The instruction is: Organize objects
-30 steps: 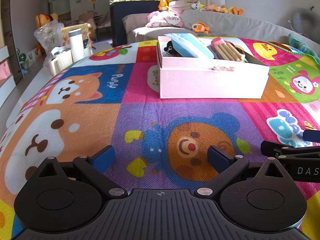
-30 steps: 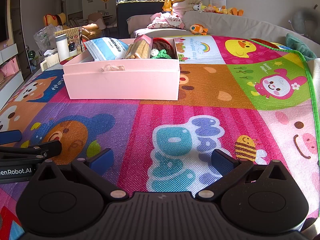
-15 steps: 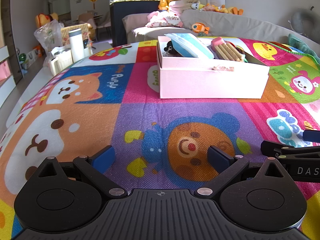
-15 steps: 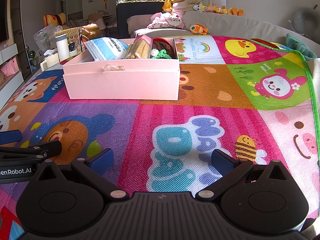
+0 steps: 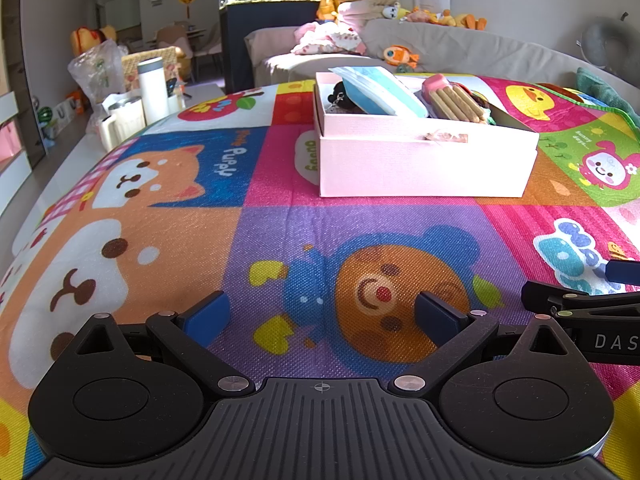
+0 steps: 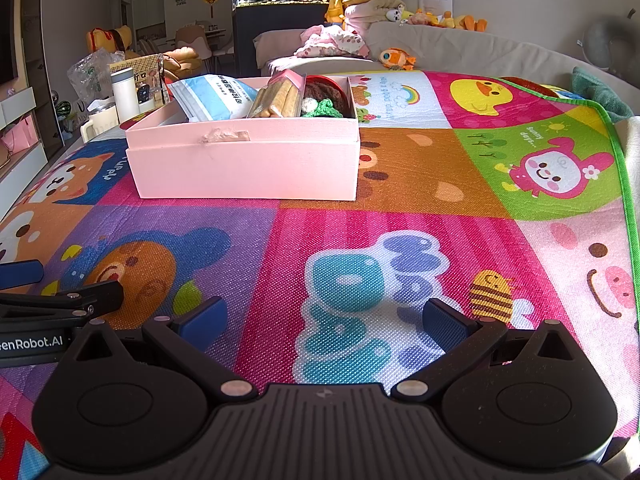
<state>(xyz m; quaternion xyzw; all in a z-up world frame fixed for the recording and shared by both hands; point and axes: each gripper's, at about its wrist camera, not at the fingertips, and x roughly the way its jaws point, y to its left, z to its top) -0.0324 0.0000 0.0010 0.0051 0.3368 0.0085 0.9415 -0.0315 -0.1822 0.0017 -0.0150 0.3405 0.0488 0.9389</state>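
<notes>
The left gripper (image 5: 322, 314) and the right gripper (image 6: 324, 322) both sit low over the cartoon play mat (image 5: 280, 232), fingers spread wide, nothing between them. The pink box (image 5: 424, 164) stands on the mat ahead of both, well apart from either, already filled. Only the left wrist view shows the black keychain (image 5: 340, 98) in the box's far left corner; only the right wrist view shows the green crochet piece (image 6: 320, 107) and the brown knitted item (image 6: 326, 92) at the box's right end. Both show the blue tissue pack (image 6: 212, 98) and the biscuit stick pack (image 6: 278, 94). The mat between grippers and box is open, and its green-bordered edge (image 6: 616, 140) runs down the right side. Readable writing: "DAS" on the right gripper's side in the left view, "enRobot.AI" on the left gripper's side in the right view, "Sunny days" on the mat's green square
</notes>
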